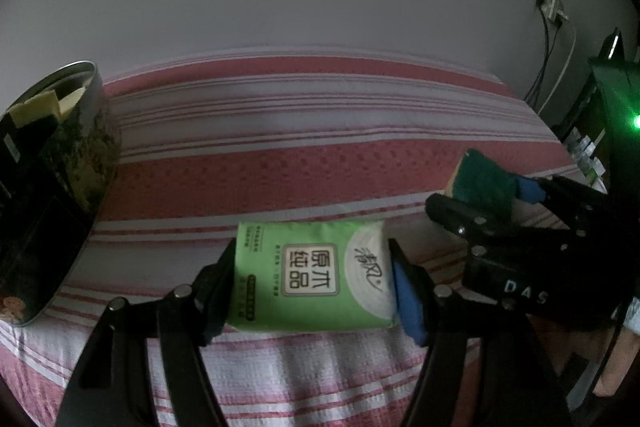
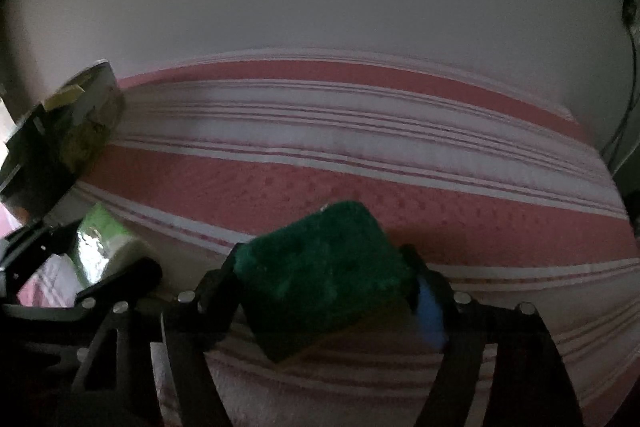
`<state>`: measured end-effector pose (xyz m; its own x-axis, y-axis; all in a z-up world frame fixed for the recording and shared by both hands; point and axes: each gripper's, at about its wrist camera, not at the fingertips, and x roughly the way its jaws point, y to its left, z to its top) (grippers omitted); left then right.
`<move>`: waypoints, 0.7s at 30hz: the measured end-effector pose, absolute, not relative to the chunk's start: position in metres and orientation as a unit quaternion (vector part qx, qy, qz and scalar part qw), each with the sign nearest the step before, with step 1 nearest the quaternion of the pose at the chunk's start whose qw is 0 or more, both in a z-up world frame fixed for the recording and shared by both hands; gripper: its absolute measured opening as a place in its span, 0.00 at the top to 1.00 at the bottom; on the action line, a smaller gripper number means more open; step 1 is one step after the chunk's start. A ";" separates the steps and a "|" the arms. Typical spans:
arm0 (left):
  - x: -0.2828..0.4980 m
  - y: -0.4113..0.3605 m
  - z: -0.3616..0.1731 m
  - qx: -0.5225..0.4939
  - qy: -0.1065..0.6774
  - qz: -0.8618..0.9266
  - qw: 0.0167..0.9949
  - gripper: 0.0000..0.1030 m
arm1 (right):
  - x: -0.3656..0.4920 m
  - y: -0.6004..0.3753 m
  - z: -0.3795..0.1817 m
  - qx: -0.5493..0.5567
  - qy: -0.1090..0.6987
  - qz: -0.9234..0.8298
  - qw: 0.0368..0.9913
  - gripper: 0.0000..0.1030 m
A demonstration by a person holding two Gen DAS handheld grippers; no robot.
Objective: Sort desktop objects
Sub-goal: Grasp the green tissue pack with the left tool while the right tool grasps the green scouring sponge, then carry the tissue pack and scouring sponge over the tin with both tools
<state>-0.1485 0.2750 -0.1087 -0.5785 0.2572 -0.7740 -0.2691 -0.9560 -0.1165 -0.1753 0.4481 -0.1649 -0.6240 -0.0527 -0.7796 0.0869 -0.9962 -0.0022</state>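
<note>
A green tissue pack (image 1: 312,275) with printed characters sits between the fingers of my left gripper (image 1: 312,255), whose pads press its two short ends just above the striped cloth (image 1: 320,155). To its right, my right gripper (image 1: 484,195) grips a dark green sponge (image 1: 484,183) with a yellow underside. In the right wrist view the sponge (image 2: 320,279) is tilted between the fingers of the right gripper (image 2: 322,259), and both fingers touch its sides. At the left of that view the left gripper (image 2: 92,251) holds the tissue pack (image 2: 104,247).
A dark round tin (image 1: 52,163) holding yellow pieces stands at the left on the cloth, and it is also in the right wrist view (image 2: 68,131). A white wall rises behind. A wall socket with cables (image 1: 554,7) and a dark device with a green light (image 1: 636,123) are at the right.
</note>
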 end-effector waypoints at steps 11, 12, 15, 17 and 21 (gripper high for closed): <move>-0.135 0.264 -0.085 -0.344 0.031 0.932 0.107 0.34 | -0.107 0.494 -0.131 0.264 -0.139 -0.953 -0.056 0.30; -0.134 0.264 -0.083 -0.335 0.034 0.936 0.104 0.34 | -0.099 0.495 -0.129 0.249 -0.149 -0.955 -0.059 0.29; -0.132 0.260 -0.080 -0.323 0.029 0.940 0.109 0.34 | -0.089 0.487 -0.125 0.219 -0.146 -0.962 -0.066 0.29; -0.130 0.255 -0.078 -0.315 0.021 0.942 0.111 0.34 | -0.083 0.477 -0.121 0.204 -0.130 -0.968 -0.068 0.29; -0.125 0.247 -0.075 -0.305 0.016 0.945 0.113 0.34 | -0.069 0.461 -0.115 0.186 -0.096 -0.975 -0.073 0.29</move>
<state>-0.1248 0.2471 -0.0752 -0.7879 0.2049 -0.5807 -0.2240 -0.9738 -0.0395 -0.0691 0.4607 -0.1145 -0.9204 0.1071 -0.3761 -0.1781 -0.9711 0.1592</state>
